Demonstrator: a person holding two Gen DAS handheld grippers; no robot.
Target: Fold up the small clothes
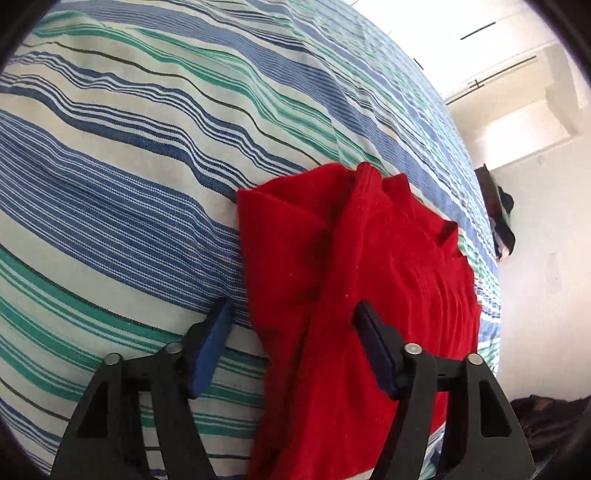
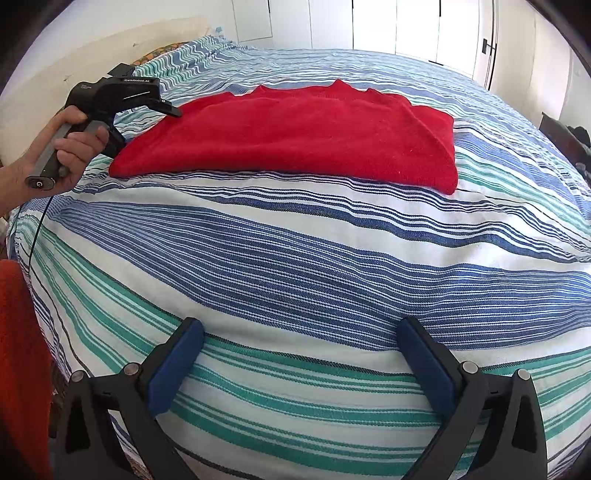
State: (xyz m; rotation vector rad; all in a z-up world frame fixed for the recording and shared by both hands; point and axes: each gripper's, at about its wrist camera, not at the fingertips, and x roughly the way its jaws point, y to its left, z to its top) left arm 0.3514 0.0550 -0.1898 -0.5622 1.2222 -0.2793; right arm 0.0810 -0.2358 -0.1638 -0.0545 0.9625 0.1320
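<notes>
A red knitted garment (image 2: 295,133) lies folded into a long band across the far part of the striped bedspread (image 2: 295,258). In the left wrist view the same red garment (image 1: 332,240) runs up between the fingers of my left gripper (image 1: 295,306). Its jaws stand apart: the left pad (image 1: 216,332) is clear of the cloth over bare bedspread (image 1: 110,166), and the right pad (image 1: 373,332) rests against the fabric. From the right wrist view a hand holds the left gripper (image 2: 173,110) at the garment's left end. My right gripper (image 2: 299,332) hangs open over bare bedspread, well short of the garment.
An orange-red cloth (image 2: 18,350) hangs at the bed's near left edge. A pillow (image 2: 159,51) lies at the far left by the wall. White wardrobe doors (image 2: 406,26) stand behind the bed. Dark items (image 1: 502,221) sit beyond the bed's right side.
</notes>
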